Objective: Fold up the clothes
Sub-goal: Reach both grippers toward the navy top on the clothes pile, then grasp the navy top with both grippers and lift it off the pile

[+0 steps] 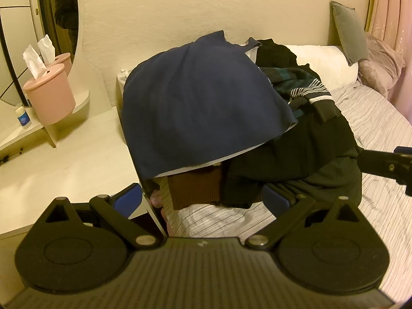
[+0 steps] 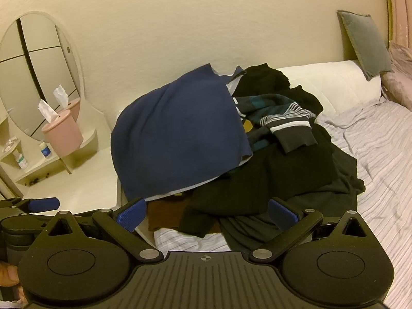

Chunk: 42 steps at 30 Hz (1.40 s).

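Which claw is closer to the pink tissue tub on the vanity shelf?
Left. The left claw hangs open over the bed edge beside the vanity holding the pink tissue tub. The right claw, also open, sits further along the bed, beyond the left one.

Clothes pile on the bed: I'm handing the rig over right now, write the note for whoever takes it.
Left tongs: open, empty, just short of the pile.
Right tongs: open, empty, beside the left.
Clothes pile sits unfolded on the striped bed sheet, against the wall. Navy garment drapes on top at left; black garments spread at right with a striped sweater on them; a brown piece sticks out underneath.
Done: nothing folded.
Left: everything. The navy garment on top seems the easiest start.
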{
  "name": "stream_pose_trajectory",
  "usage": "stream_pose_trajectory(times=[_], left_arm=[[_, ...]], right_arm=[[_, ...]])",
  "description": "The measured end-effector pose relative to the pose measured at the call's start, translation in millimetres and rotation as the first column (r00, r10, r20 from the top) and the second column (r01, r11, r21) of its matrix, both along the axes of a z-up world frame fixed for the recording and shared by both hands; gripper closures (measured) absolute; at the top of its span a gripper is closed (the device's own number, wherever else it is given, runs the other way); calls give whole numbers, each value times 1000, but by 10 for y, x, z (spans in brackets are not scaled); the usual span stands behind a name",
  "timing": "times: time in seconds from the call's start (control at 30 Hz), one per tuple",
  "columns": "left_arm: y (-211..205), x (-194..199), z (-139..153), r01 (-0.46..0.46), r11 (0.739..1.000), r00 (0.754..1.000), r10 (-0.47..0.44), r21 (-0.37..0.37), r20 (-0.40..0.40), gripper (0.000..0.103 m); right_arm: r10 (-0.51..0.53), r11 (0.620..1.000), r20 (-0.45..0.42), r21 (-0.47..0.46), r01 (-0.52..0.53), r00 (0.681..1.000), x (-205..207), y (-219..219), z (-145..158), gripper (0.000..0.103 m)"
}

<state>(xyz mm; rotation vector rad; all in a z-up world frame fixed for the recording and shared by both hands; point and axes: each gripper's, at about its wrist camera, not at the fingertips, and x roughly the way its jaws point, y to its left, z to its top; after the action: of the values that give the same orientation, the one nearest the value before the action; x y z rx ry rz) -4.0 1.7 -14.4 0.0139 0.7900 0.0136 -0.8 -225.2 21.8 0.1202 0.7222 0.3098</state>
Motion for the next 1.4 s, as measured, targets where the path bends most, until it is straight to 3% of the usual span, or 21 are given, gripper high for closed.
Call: stream_pose_trajectory(times=[0.43, 0.9, 1.13, 1.27, 1.4], left_arm=[[-37, 2, -31, -5, 1000, 1000, 5, 27, -1, 5], [57, 31, 77, -75, 995, 997, 75, 71, 0, 4], [376, 626, 156, -42, 991, 998, 36, 129, 43, 4], [632, 1240, 147, -9, 984, 993, -11, 175, 117, 4], [911, 1985, 48, 44, 979, 992, -67, 201, 108, 4]], right_arm=[[-1, 1000, -7, 18, 1, 1000, 24, -67, -20, 0], [42, 996, 4, 79, -42, 999, 51, -623, -58, 0], [45, 994, 62, 93, -50, 997, 372, -644, 35, 0], [33, 996, 105, 84, -41, 994, 714, -550, 95, 0], [47, 998, 115, 40, -52, 992, 1301, -296, 77, 0]])
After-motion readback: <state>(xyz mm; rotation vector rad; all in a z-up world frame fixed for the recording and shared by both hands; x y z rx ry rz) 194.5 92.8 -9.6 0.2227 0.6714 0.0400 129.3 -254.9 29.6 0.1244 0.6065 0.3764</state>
